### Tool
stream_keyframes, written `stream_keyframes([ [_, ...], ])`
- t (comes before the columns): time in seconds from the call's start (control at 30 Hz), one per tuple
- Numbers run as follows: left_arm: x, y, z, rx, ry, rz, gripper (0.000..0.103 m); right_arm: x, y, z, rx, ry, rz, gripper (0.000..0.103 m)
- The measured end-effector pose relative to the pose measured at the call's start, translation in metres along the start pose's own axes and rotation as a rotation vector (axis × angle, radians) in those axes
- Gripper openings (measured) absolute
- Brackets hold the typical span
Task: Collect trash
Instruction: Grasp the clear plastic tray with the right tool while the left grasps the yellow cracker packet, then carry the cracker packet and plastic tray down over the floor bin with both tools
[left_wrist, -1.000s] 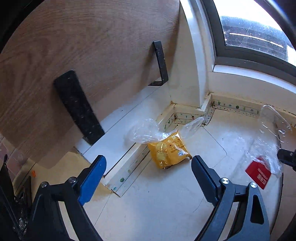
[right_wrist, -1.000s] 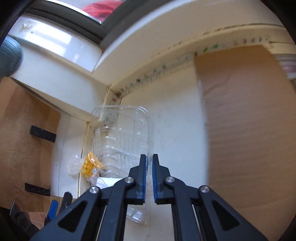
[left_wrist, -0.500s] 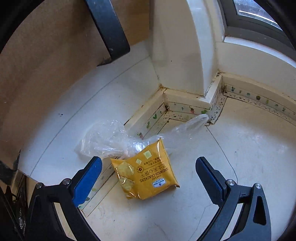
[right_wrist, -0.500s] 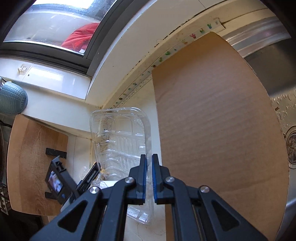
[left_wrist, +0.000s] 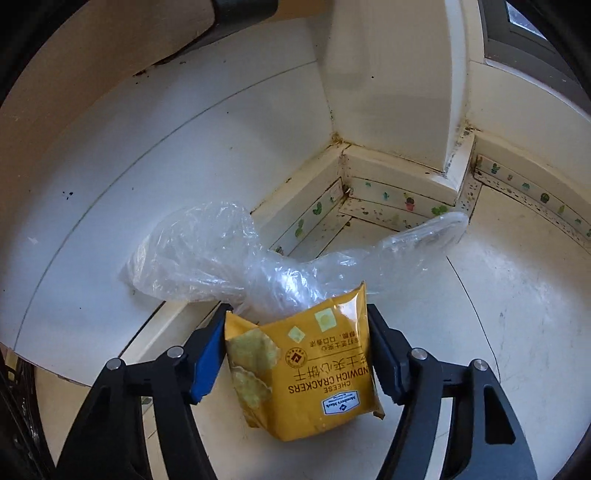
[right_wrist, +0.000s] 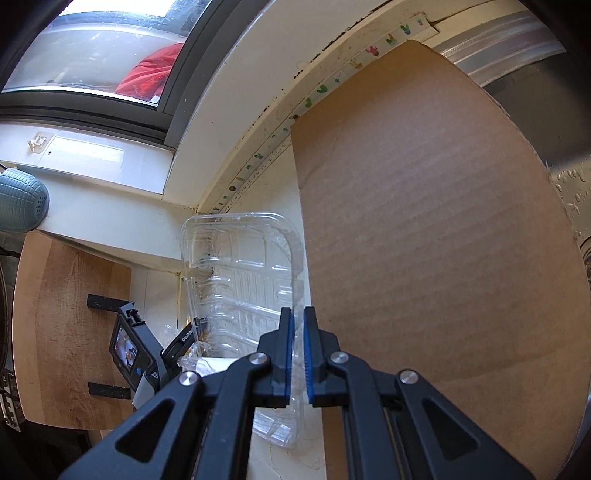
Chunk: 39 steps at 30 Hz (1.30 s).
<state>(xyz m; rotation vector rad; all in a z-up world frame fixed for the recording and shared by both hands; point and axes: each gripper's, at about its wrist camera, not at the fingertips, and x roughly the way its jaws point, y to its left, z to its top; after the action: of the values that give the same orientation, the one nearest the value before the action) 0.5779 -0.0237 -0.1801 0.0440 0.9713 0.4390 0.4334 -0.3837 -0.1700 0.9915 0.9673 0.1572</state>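
Left tongs: jaws spread to either side of the yellow cracker packet, blue pads level with its upper edges; whether the pads already touch the foil cannot be told, so no grip is recorded, released. Packet lies flat on the white table, between the fingers and reaching back toward the camera. Just beyond the fingertips a crumpled clear plastic bag overlaps the packet's far edge and trails to the right toward the corner of the wall trim. Judgement: step in hand is closing on the packet. To do it well, keep the pads low and square to the packet sides, close slowly so the foil buckles upward into the gap instead of skating forward, and avoid catching only the loose film ahead. Risk: bag drags along or packet slips out. Right tongs: clenched on the near rim of a clear clamshell tray, which extends forward from the fingers, raised off the table. Brown cardboard sheet lies immediately right of it; window far ahead, left.
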Motion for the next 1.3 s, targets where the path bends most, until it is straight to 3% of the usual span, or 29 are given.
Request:
stream_keyframes([
  [0.03,-0.003,0.000,-0.002,0.000,0.001,-0.008,0.063,0.000,0.000,-0.001,0.000,0.000,-0.001,0.005],
  [0.1,-0.007,0.003,-0.007,0.007,-0.001,-0.024,0.040,0.000,0.001,-0.004,-0.003,0.002,-0.001,0.005],
  [0.37,-0.040,0.012,-0.041,0.056,0.013,-0.104,0.024,-0.015,0.011,-0.026,-0.024,0.001,0.011,0.005],
  [0.73,-0.125,0.047,-0.086,0.158,-0.075,-0.242,0.020,-0.079,0.031,-0.092,-0.052,-0.100,0.005,0.005],
  [0.93,-0.180,0.098,-0.132,0.205,-0.140,-0.292,0.019,-0.113,0.043,-0.141,-0.056,-0.154,0.005,0.005],
  [1.1,-0.209,0.144,-0.166,0.222,-0.147,-0.336,0.019,-0.136,0.062,-0.185,-0.091,-0.169,0.017,0.005],
  [1.3,-0.247,0.211,-0.218,0.234,-0.169,-0.417,0.019,-0.158,0.092,-0.261,-0.222,-0.170,-0.006,0.005],
])
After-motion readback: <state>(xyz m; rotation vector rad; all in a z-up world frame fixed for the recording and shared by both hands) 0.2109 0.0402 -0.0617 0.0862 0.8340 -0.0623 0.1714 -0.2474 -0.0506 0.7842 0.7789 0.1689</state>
